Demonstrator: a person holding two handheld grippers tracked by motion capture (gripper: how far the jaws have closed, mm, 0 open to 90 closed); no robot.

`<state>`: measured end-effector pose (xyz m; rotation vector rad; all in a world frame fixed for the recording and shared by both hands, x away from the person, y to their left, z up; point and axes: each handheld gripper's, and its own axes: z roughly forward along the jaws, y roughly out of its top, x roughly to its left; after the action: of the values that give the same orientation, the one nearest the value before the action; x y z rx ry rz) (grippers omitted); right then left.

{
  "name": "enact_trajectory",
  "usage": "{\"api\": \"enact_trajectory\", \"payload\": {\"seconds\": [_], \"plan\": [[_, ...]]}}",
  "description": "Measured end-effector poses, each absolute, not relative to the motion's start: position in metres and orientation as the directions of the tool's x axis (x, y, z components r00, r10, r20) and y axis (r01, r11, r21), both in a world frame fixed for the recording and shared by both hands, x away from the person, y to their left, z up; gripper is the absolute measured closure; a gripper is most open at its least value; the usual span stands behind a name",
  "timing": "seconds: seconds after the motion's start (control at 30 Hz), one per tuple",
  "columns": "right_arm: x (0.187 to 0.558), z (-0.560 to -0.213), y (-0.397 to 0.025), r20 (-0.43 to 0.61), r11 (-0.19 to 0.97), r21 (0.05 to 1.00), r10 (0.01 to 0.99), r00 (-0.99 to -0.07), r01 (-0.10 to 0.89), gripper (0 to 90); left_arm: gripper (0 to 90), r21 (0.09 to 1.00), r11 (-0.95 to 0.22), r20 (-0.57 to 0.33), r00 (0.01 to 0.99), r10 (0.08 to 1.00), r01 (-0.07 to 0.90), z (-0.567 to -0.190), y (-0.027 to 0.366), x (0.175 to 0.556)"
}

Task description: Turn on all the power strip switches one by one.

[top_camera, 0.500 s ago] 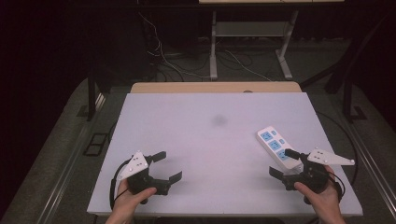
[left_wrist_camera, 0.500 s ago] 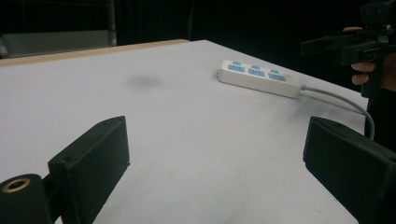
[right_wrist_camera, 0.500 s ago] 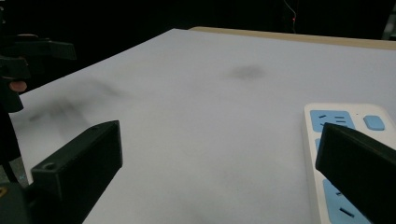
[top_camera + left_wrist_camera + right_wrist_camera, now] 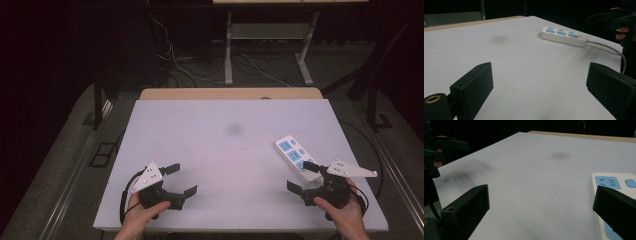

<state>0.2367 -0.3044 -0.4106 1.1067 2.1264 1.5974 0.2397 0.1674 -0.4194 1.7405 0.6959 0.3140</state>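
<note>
No brand, label or readable writing on anything. White power strip [image 4: 296, 153] with blue socket faces lies flat near the right edge of the white worktop [image 4: 215, 150], toward the near right corner, angled so its far end points to the far left. Grey cable leaves its near end and runs off the near right side, seen in the left gripper view [image 4: 607, 47].

Right gripper [image 4: 304, 176] sits at the near right corner, held in the person's right hand [image 4: 340, 212], jaws spread wide, nothing between them. One jaw overlaps the near end of the power strip in the high view; cannot tell if it touches. In the right gripper view the power strip [image 4: 610, 186] lies just behind the right-side jaw, partly covered by it, outside the gap between the jaws.

Left gripper [image 4: 181, 180] sits near the near left corner, held in the left hand [image 4: 142, 220], jaws wide apart, holding nothing, only bare worktop between them. Power strip [image 4: 562, 36] is well apart from it, across the worktop toward the right edge.

Faint dark smudge [image 4: 234, 129] on the worktop around the middle, slightly toward the far edge. Wooden strip [image 4: 230, 93] runs along the far edge. Grey three-cornered plates top both grippers.
</note>
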Motion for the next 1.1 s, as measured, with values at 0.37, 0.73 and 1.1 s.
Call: {"api": "enact_trajectory", "payload": {"seconds": [0.37,0.73,1.1], "plan": [[0.238,-0.407,-0.303,0.222,0.127,0.897,0.700,-0.679,0.424,0.5,5.6,0.945,-0.144,-0.151,0.781,0.606,0.294,-0.419,0.167,0.241],[0.241,-0.393,-0.308,0.197,0.191,0.874,0.699,-0.687,0.446,0.5,6.3,0.940,-0.159,-0.149,0.782,0.605,0.302,-0.423,0.165,0.242],[0.250,-0.384,-0.319,0.173,0.231,0.860,0.706,-0.686,0.456,0.5,6.8,0.940,-0.153,-0.153,0.779,0.609,0.304,-0.423,0.166,0.241]]}}
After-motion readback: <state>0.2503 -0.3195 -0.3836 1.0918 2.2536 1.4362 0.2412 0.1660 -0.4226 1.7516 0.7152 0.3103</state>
